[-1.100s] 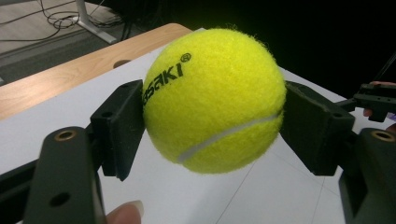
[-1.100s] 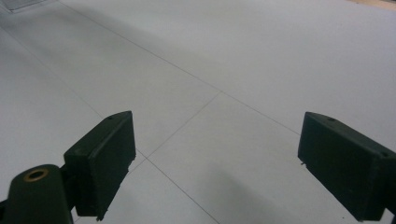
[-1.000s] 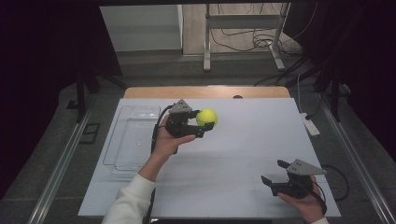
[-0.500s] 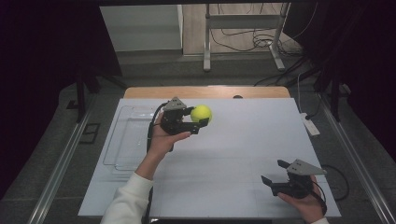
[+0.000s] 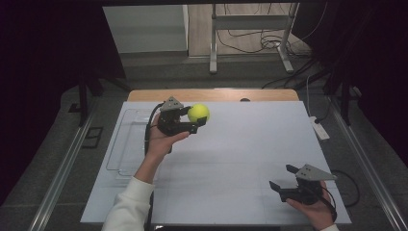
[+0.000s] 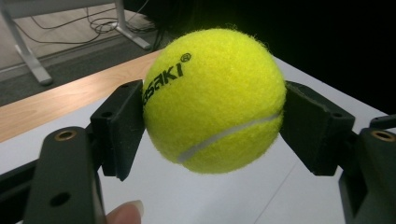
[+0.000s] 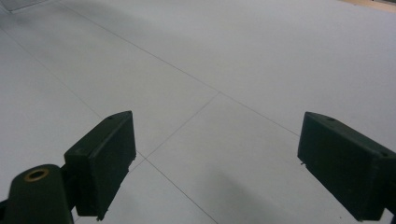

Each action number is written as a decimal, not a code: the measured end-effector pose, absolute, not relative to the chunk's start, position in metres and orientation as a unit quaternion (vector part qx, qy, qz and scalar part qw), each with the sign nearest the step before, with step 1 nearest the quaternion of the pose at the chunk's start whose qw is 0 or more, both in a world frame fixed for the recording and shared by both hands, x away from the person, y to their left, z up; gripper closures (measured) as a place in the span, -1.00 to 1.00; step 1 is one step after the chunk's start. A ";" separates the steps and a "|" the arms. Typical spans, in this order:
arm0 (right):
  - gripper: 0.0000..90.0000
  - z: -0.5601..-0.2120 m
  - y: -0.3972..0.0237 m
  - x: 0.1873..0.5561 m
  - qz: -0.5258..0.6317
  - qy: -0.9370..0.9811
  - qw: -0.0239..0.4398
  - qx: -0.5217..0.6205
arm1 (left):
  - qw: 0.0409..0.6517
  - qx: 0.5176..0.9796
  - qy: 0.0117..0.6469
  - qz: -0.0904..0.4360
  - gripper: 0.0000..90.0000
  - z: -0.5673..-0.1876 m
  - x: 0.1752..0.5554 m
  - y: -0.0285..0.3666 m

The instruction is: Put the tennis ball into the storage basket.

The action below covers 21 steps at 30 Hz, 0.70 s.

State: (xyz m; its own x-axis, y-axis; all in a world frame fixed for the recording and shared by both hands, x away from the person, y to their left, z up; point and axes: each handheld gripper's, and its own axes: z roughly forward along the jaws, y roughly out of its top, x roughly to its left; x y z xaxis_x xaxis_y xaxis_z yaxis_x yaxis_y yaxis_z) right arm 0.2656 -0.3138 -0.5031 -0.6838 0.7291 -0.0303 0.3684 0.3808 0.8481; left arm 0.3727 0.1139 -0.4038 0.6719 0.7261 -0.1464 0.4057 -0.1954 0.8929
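Nearest the person, the right hand-held gripper (image 5: 285, 184) rests low at the near right corner of the white tabletop (image 5: 240, 159), well apart from the clear tray (image 5: 126, 144) on the far left side. Its jaws stand wide and released, with only bare tabletop between them in the right gripper view (image 7: 210, 154).

Farther off, the left hand-held gripper (image 5: 197, 119) is held above the tabletop just beside the tray's right edge. It is clenched on a yellow tennis ball (image 5: 198, 113). In the left gripper view the ball (image 6: 215, 100) sits squarely between the two black pads (image 6: 119, 128), each pressing a side at about the ball's widest line, and the ball is clear of the surface.

Judgement: the step in hand appears to be carrying the ball toward the tray. The grip looks centred and sound, though felt on flat pads can roll if the hand tilts sharply. To do the step well, the left hand should keep the jaws level, bring the ball over the tray's open middle rather than its rim, lower it close to the tray floor, and only then ease the jaws apart, so that the ball does not bounce or roll out. The right hand has no evident part here and is best kept where it lies, away from the tray.

Beyond the tabletop's wooden far edge, the floor carries cables and a metal stand.
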 end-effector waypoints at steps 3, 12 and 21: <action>-0.74 -0.503 -0.314 0.266 0.441 0.805 0.206 0.340 | 0.511 0.754 0.379 0.160 -0.40 -0.404 0.374 0.118; -0.74 -0.503 -0.314 0.266 0.440 0.805 0.206 0.341 | 0.508 0.751 0.389 0.164 -0.40 -0.405 0.377 0.125; -0.74 -0.503 -0.315 0.266 0.440 0.805 0.206 0.341 | 0.504 0.745 0.404 0.170 -0.40 -0.406 0.381 0.136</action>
State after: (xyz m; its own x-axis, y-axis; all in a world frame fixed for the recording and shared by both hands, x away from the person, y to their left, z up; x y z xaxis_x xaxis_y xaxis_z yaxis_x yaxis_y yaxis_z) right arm 0.2660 -0.3146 -0.5031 -0.6830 0.7297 -0.0315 0.3674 0.3806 0.8486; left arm 0.3806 0.1361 -0.4061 0.6165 0.7720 -0.1545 0.4304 -0.1661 0.8872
